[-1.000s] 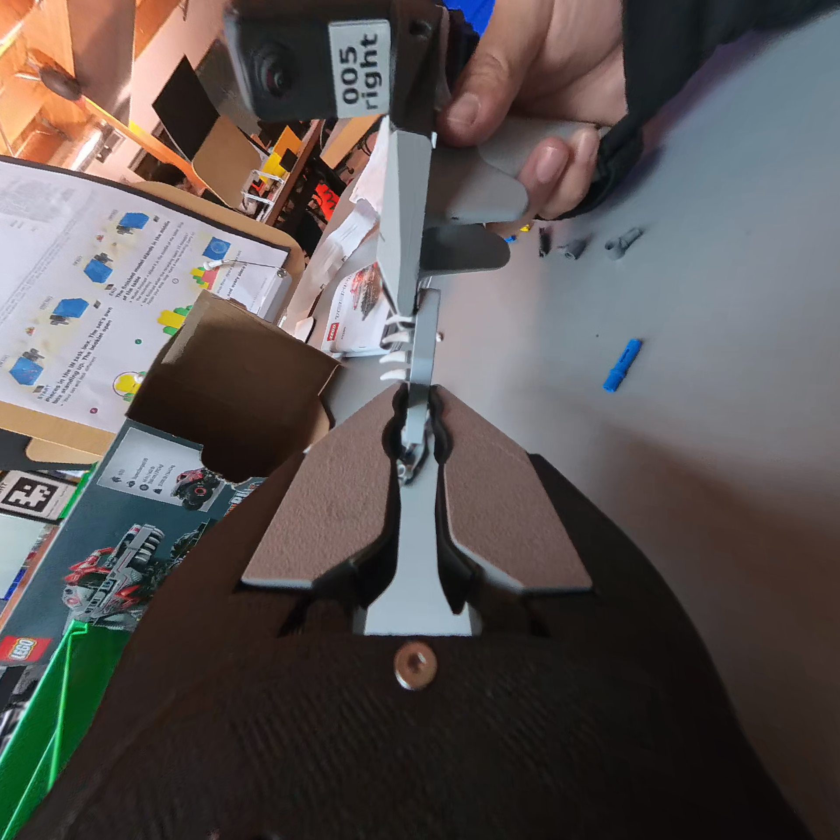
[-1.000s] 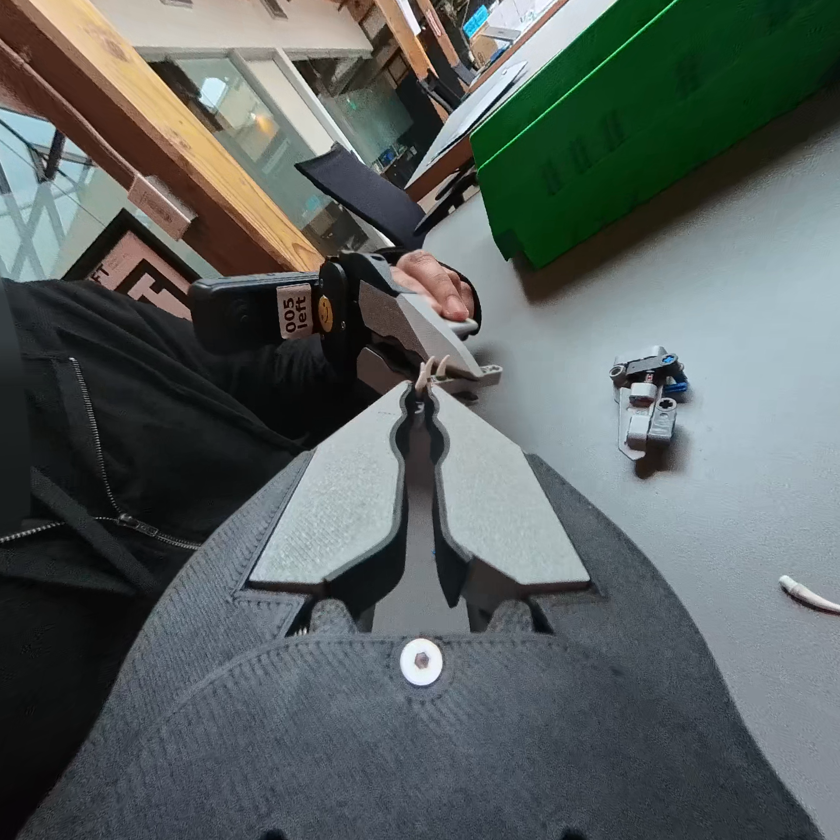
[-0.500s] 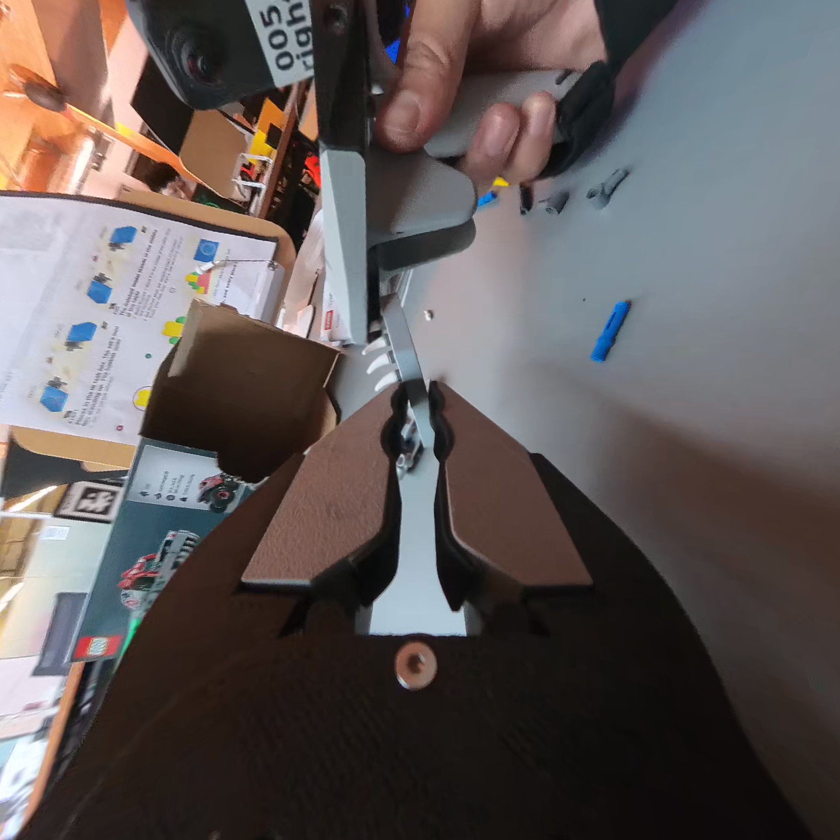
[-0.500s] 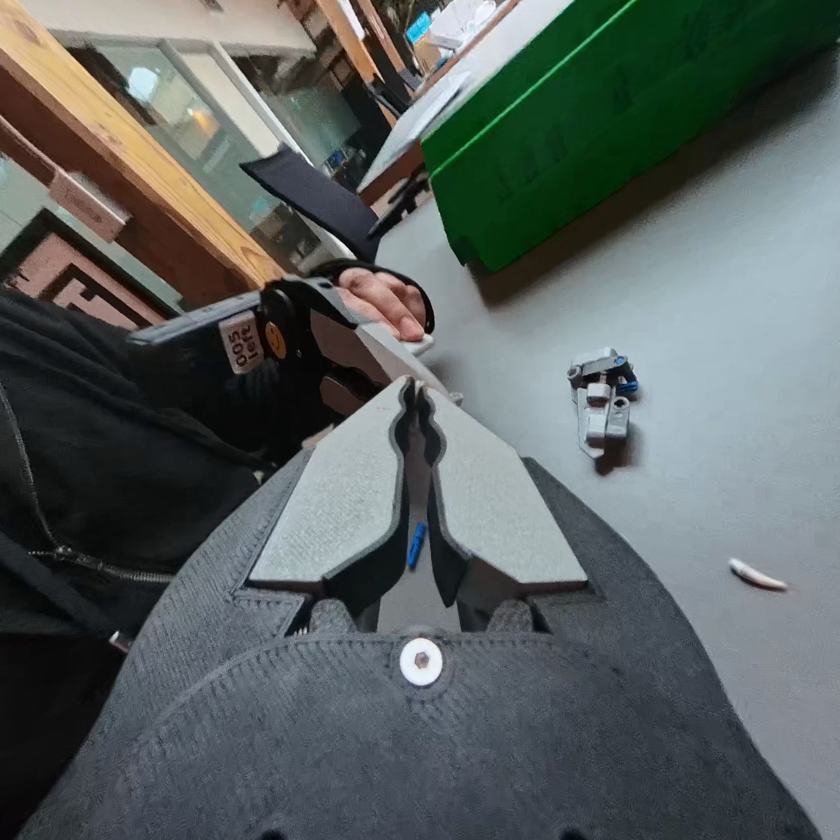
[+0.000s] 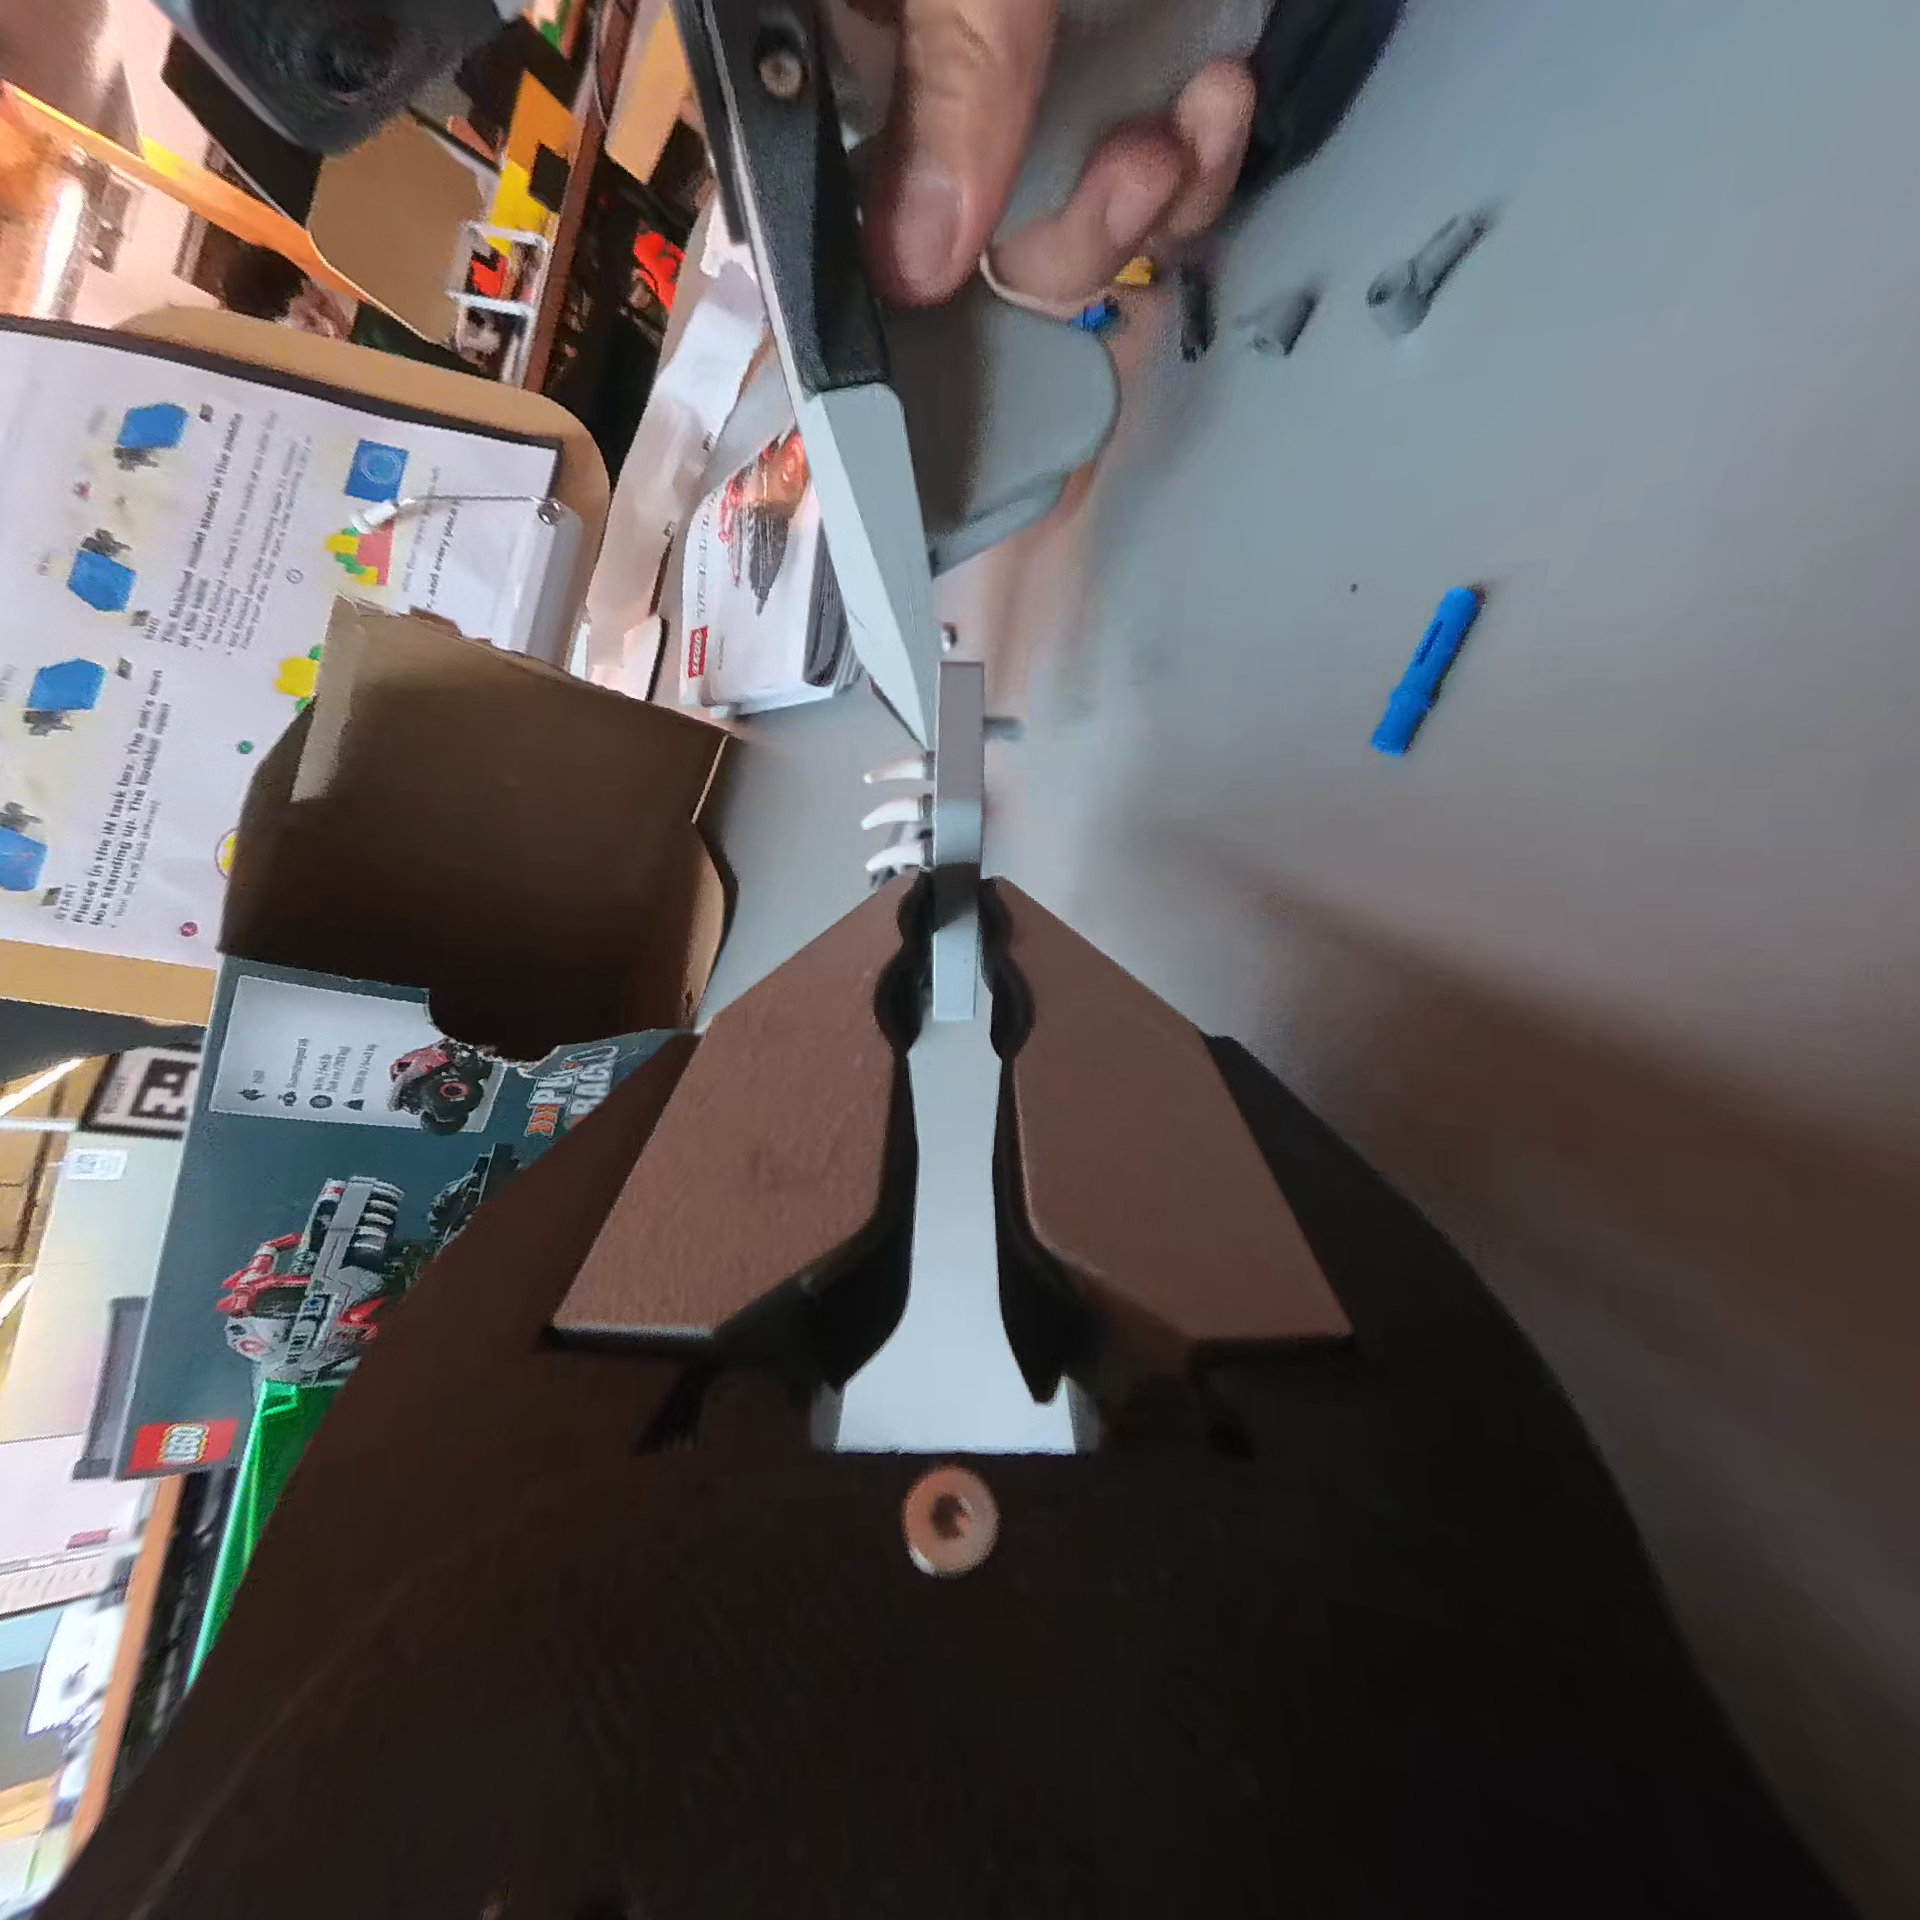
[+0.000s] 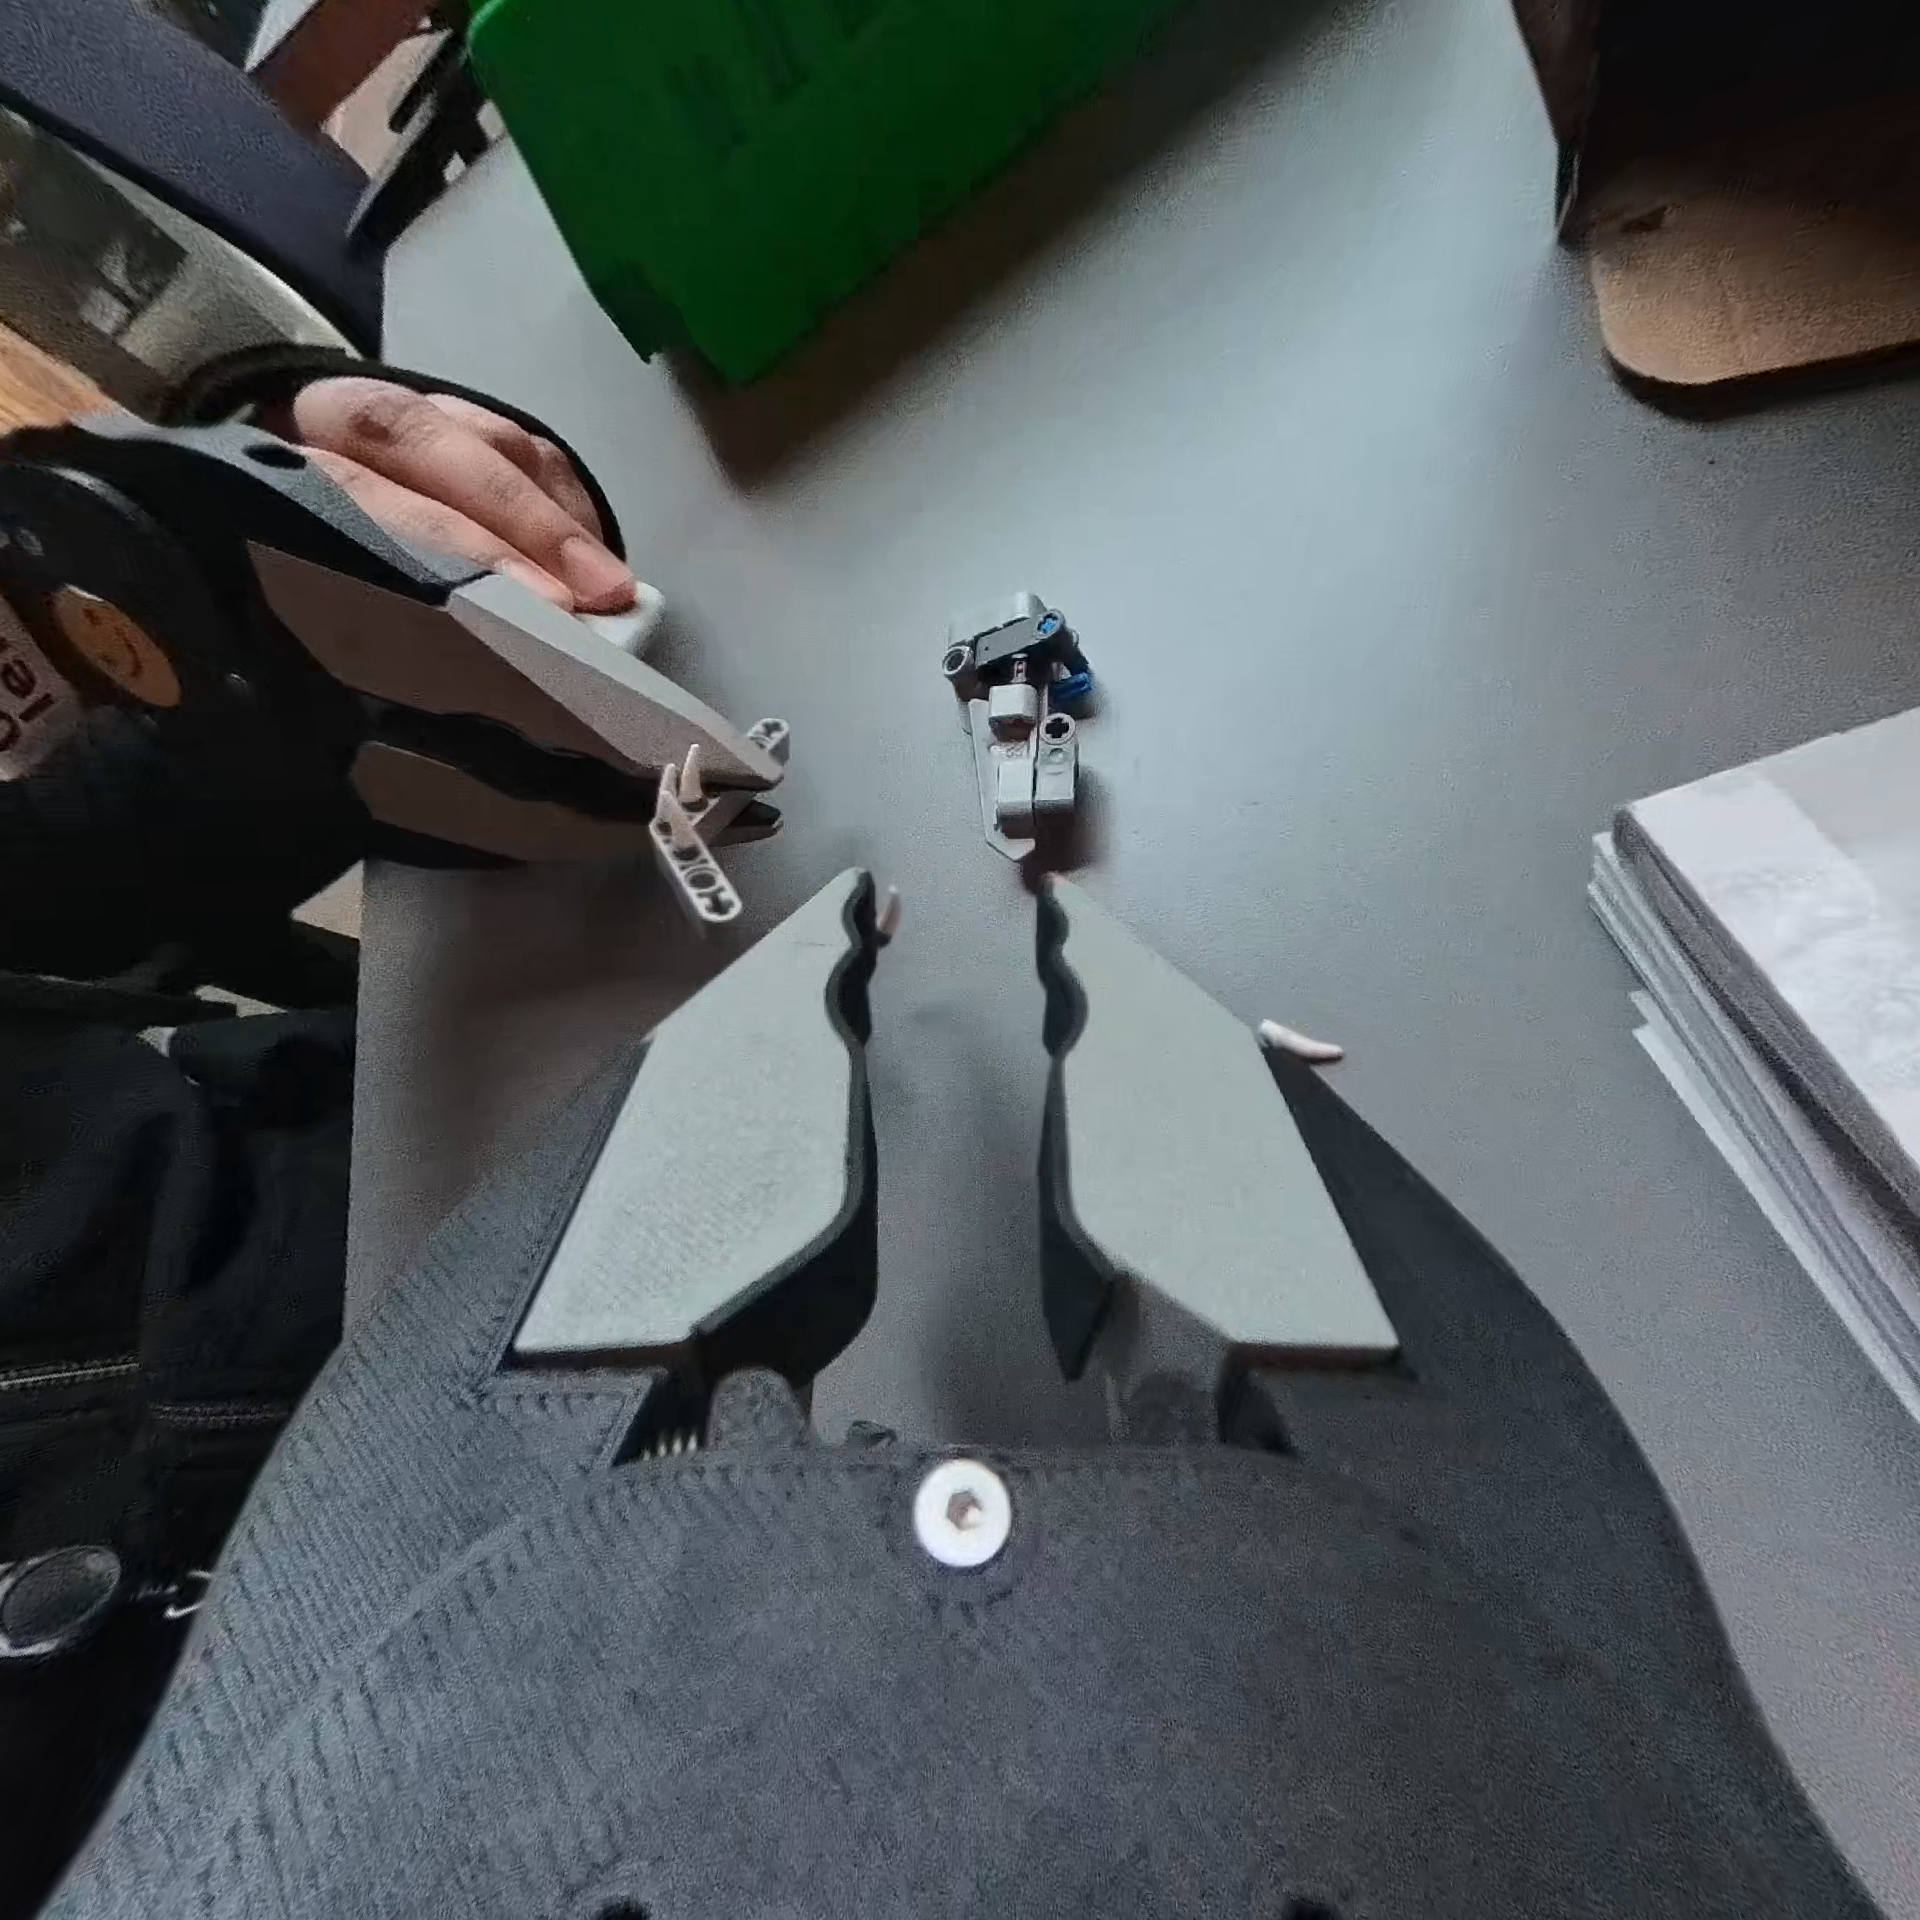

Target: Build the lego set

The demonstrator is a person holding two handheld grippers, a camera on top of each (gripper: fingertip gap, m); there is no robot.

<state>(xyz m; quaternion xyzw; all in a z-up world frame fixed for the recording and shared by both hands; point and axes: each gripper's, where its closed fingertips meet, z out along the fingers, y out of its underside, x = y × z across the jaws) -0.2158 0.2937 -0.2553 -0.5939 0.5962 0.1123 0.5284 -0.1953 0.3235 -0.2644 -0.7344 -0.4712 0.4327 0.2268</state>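
The left gripper is clamped on a grey holed beam bearing white teeth. The right gripper is spread wide, holding nothing, above the grey table; beyond lie a loose white tooth and a small grey subassembly

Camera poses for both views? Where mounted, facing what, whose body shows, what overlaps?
Left wrist view: on the left gripper, looking along the grey table; shut on a grey beam with white teeth; right hand ahead.
Right wrist view: on the open right gripper, looking down at a small grey assembly; left hand shows.
Shared: beam, table.
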